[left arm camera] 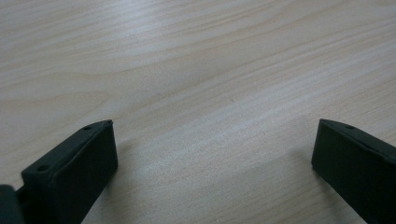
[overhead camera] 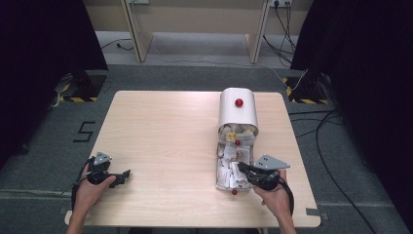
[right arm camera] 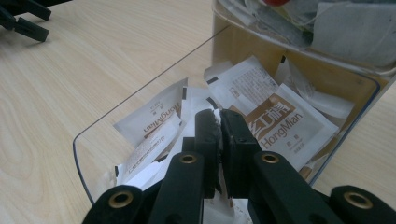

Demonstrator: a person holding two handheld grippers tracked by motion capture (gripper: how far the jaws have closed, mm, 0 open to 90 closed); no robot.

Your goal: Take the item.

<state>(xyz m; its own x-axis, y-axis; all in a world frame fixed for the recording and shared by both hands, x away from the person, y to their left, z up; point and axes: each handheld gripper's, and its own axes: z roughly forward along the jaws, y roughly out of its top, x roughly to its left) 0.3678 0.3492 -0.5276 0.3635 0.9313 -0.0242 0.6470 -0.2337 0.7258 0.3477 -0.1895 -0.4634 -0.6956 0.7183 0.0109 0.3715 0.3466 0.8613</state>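
The clear tray (right arm camera: 140, 100) of little packets (right arm camera: 280, 121) sits pulled out in front of the white box (overhead camera: 237, 108). My right tongs (right arm camera: 219, 135) are down in the tray, pinched nearly shut; I cannot tell if they hold a packet. I should lift slowly. My left tongs (left arm camera: 212, 154) are wide apart over bare surface (left arm camera: 196, 60), far left of the box. The right gripper view shows packet writing; the high view shows the red knob (overhead camera: 239, 102).

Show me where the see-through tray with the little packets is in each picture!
High view: the clear tray lies right of centre, in front of the white dispenser, with the right gripper in it.
Right gripper view: the tray's rim crosses the middle, around the shut fingers.
Left gripper view: the wooden table lies between the left gripper fingers.
Shared landmark: the wooden table.
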